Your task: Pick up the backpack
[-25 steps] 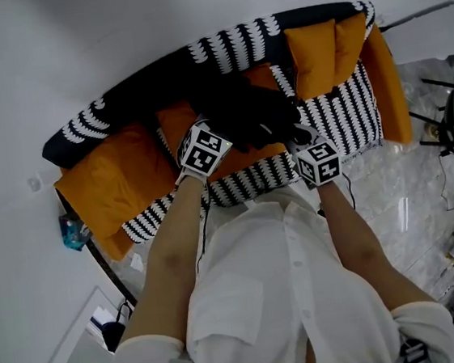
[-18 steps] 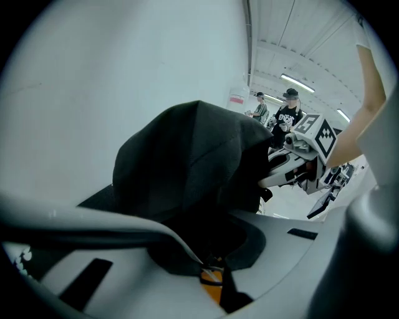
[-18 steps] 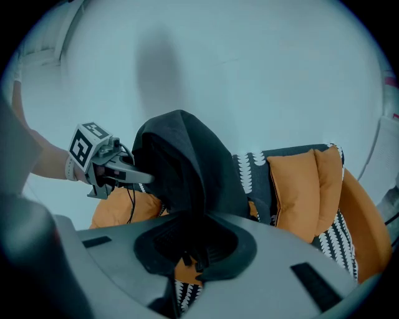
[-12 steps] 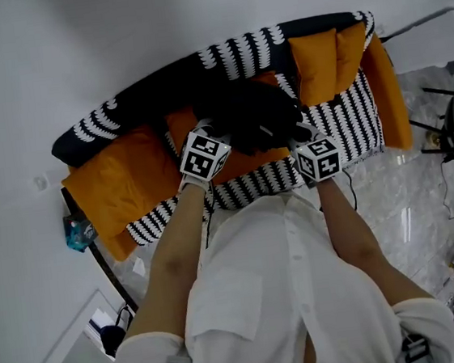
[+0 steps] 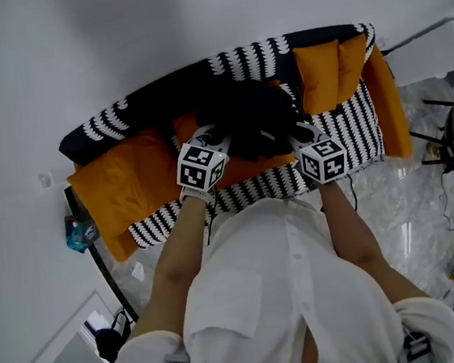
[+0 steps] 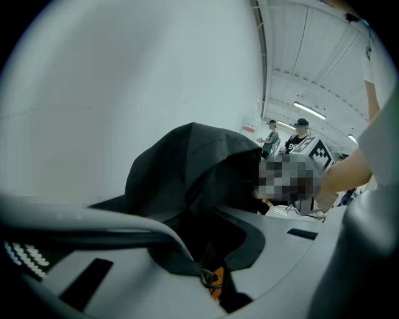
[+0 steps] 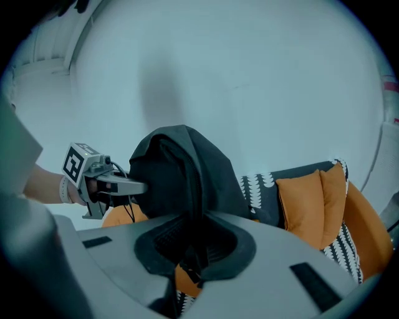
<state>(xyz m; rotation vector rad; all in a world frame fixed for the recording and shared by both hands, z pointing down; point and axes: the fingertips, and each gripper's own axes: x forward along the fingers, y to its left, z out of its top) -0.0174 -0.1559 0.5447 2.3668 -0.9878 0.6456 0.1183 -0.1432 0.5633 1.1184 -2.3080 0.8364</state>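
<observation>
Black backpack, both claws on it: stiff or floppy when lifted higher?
Probably floppy: the backpack drapes in soft folds above the right claw, which pinches thin fabric. It will likely sag between the grips, since the left claw also holds only a bunched fold. It seems light for its size, as it looks slack, not stuffed.

The backpack (image 5: pixel 253 121) is matt black cloth; the cushions (image 5: pixel 117 185) are smooth orange fabric; the floor (image 5: pixel 412 196) looks like glossy stone.
</observation>
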